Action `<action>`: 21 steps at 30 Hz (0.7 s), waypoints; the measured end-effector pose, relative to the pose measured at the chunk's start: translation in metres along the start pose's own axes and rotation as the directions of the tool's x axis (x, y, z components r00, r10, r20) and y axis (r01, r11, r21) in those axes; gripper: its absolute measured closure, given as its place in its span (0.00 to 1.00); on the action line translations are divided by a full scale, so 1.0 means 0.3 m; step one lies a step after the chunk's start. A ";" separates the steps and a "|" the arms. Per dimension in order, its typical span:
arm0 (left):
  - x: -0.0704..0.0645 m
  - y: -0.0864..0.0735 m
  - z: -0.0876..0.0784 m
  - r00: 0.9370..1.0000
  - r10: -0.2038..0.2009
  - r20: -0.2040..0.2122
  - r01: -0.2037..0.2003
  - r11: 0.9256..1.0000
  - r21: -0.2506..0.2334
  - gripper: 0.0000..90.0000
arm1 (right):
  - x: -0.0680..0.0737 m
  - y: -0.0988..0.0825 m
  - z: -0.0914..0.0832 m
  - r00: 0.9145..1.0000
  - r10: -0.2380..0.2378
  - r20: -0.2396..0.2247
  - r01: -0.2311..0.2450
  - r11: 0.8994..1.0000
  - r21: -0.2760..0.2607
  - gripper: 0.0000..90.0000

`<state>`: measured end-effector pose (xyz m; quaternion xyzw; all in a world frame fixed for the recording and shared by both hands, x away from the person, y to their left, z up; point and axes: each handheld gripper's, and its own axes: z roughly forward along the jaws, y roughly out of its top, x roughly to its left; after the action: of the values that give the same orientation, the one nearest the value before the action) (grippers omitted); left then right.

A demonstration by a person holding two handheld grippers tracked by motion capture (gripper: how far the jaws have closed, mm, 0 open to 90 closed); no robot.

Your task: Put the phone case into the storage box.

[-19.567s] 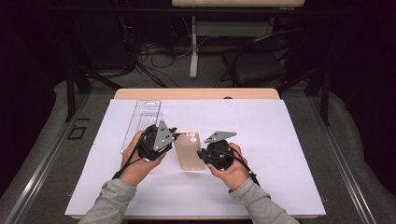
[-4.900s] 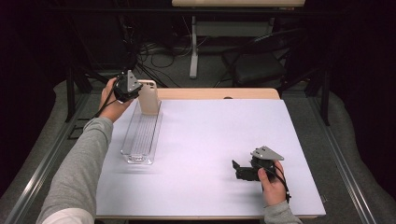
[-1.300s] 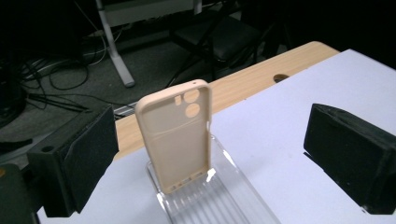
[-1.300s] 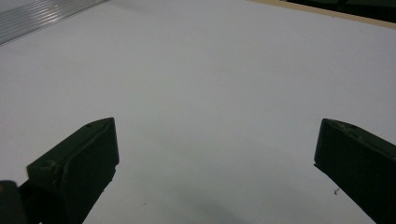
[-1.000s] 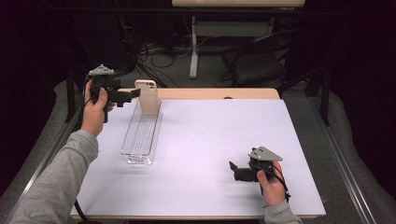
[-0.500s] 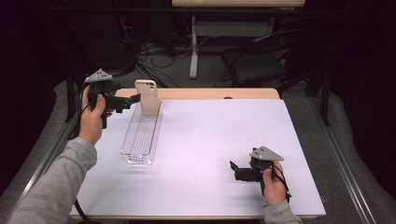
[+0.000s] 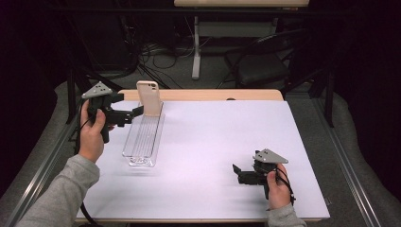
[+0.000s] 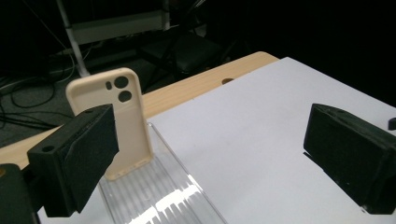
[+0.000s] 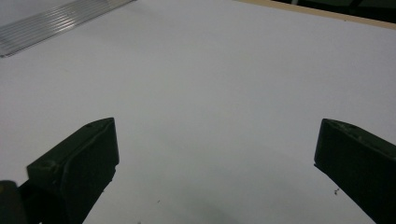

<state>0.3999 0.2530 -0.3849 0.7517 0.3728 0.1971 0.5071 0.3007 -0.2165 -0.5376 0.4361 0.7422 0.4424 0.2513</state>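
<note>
A beige phone case stands upright in the far end of a clear ribbed tray, camera holes at the top. My left gripper hovers just left of the case, open and apart from it. In the left gripper view the phone case rises behind the left jaw above the tray, and the left gripper holds nothing. My right gripper rests open on the white mat at the near right. In its own view the right gripper has only bare mat between its wide jaws.
A white mat covers the table, with a wooden strip along the far edge. Beyond it stand a dark chair, a table leg and floor cables. A corner of the tray sits at the right gripper view's upper left.
The left gripper, earlier shut on the case at the tray's far end, has let go and drawn back left and slightly nearer. The case stays standing. The right gripper has barely moved.
</note>
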 end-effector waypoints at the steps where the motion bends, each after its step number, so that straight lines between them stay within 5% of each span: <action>1: -0.007 -0.008 -0.003 1.000 -0.004 0.000 0.004 1.000 -0.005 0.03 | 0.000 0.000 0.001 1.000 0.002 -0.003 -0.002 1.000 0.002 0.00; 21: -0.120 -0.190 -0.065 1.000 -0.005 0.015 0.005 1.000 -0.002 0.03 | 0.006 -0.002 0.001 1.000 -0.019 0.001 0.019 1.000 0.007 0.00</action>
<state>0.3428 0.2495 -0.4258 0.7515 0.3708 0.1906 0.5113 0.2999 -0.2149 -0.5383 0.4301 0.7479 0.4369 0.2545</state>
